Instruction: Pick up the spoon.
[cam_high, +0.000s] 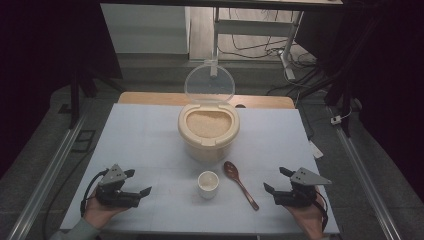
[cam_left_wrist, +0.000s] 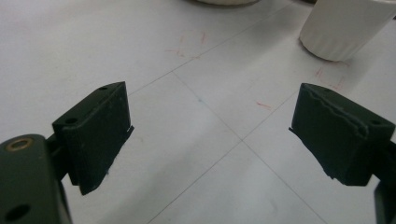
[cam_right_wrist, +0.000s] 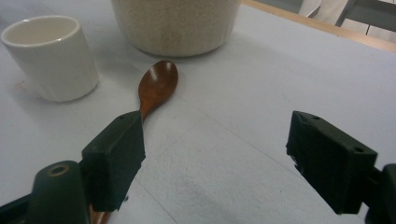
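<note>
Black rubber pads are seen standing wide apart on the right gripper (cam_high: 279, 181), with nothing held between them, and the same is seen on the left gripper (cam_high: 136, 181), whose jaws are also spread and empty over the bare table (cam_high: 145, 130). In the right gripper view the wooden spoon (cam_right_wrist: 156, 86) lies flat on the table, its handle passing under the left jaw and its bowl pointing toward the rice container (cam_right_wrist: 175, 25). The white cup (cam_right_wrist: 51, 56) stands upright just beside the spoon bowl, apart from it. In the high view the spoon (cam_high: 240, 184) is found between the cup (cam_high: 208, 183) and the right gripper, and the container (cam_high: 208, 131) with its clear lid (cam_high: 209, 82) raised stands behind both, filled with rice nearly to the rim. The work in hand is judged to be the taking of the spoon, probably for scooping rice into the cup. Several failures can be expected. The handle is thin and lies flat, so the pads may close on the table and only push the spoon away. If the handle is pinched off its centre, the spoon may turn in the grip and the bowl may drop. The cup is light and near, so it may be knocked over by a jaw or by the swinging bowl. Rice may be spilled at the container's rim if the spoon is tilted.
</note>
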